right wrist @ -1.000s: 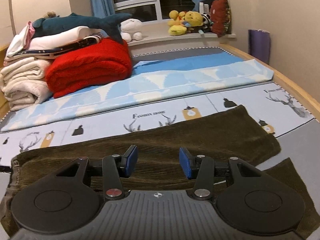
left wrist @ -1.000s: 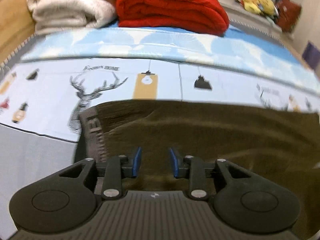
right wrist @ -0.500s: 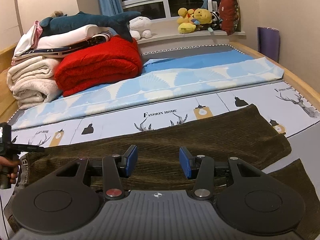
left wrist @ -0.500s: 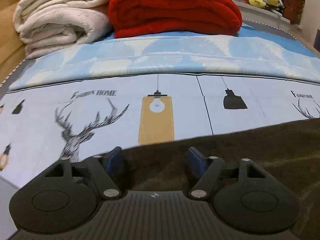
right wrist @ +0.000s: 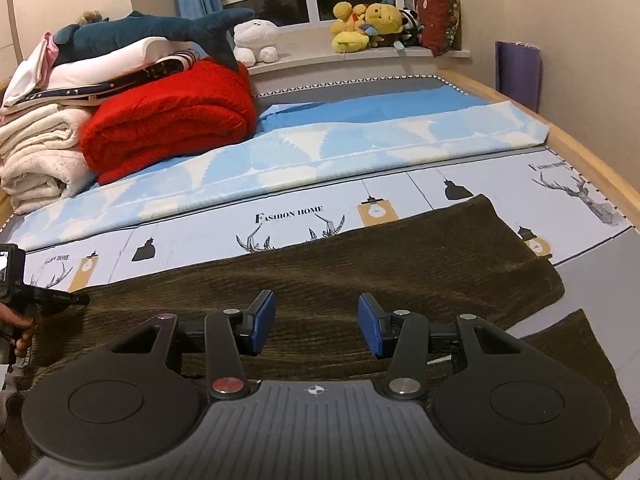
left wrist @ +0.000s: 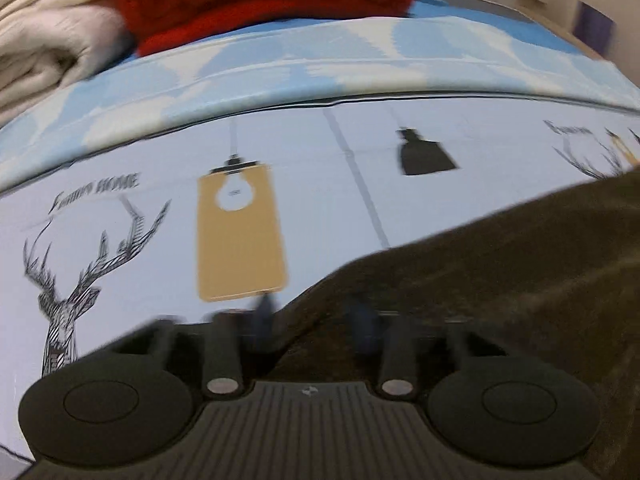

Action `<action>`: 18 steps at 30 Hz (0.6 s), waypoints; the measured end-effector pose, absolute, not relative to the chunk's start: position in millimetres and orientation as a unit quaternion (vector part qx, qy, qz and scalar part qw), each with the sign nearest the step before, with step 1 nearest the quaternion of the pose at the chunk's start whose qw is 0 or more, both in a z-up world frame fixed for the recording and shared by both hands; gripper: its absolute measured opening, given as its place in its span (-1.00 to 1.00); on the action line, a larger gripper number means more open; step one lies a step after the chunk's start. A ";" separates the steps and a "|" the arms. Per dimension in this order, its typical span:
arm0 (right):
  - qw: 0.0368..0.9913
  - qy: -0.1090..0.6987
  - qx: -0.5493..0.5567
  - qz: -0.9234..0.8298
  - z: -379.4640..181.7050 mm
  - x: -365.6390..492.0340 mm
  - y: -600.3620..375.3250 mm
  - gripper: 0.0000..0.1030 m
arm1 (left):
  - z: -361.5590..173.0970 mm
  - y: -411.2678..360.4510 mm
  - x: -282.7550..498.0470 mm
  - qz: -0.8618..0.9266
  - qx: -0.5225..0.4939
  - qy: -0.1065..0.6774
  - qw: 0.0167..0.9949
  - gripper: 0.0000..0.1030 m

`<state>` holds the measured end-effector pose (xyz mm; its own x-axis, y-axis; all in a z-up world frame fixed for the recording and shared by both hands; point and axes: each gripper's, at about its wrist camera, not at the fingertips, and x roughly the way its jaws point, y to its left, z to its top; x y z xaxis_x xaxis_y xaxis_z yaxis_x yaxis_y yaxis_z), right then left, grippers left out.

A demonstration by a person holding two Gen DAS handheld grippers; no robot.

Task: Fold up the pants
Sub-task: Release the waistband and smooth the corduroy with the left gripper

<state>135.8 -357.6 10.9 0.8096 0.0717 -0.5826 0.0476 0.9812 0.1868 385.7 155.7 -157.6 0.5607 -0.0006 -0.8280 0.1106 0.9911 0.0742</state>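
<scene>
The left gripper [left wrist: 314, 320] has just been closing its jaws, after standing much wider half a second ago, and a fold of the pants [left wrist: 500, 280] now lies between them at the upper corner near the waistband. Motion blur smears the pads, so I cannot tell whether they already bite the cloth or merely flank it. The right gripper [right wrist: 316, 326] hangs with its jaws spread and nothing between them, just above the middle of the pants [right wrist: 360, 268], unchanged from a second ago.

The dark olive pants lie stretched lengthwise across the printed bedsheet [right wrist: 280, 220], the waist end at the left where the person's hand [right wrist: 18, 326] steers the left gripper, the leg ends at the right. A red blanket [right wrist: 172, 120] and cream blankets [right wrist: 36, 152] are stacked well behind.

Judging by this, the waist corner is being taken up for a first fold; the right side has yet to choose its hold.
</scene>
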 end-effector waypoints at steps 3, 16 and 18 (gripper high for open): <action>0.947 0.308 0.090 0.005 10.8 135.6 -356.9 -0.06 | -146.1 151.4 377.4 -0.034 0.082 0.463 0.882 -0.89; 0.938 0.323 0.123 -0.023 7.2 130.8 -369.0 -0.06 | -36.4 99.1 207.0 -0.112 0.136 0.430 0.886 -0.95; 0.936 0.329 0.123 -0.026 6.0 126.3 -368.9 -0.06 | -27.4 90.1 168.4 -0.122 0.138 0.424 0.887 -0.95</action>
<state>126.3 -368.9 6.0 0.7819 0.0327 -0.6225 0.1294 0.9683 0.2134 168.4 90.1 -27.4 0.6101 -0.0993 -0.7861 0.3334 0.9322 0.1410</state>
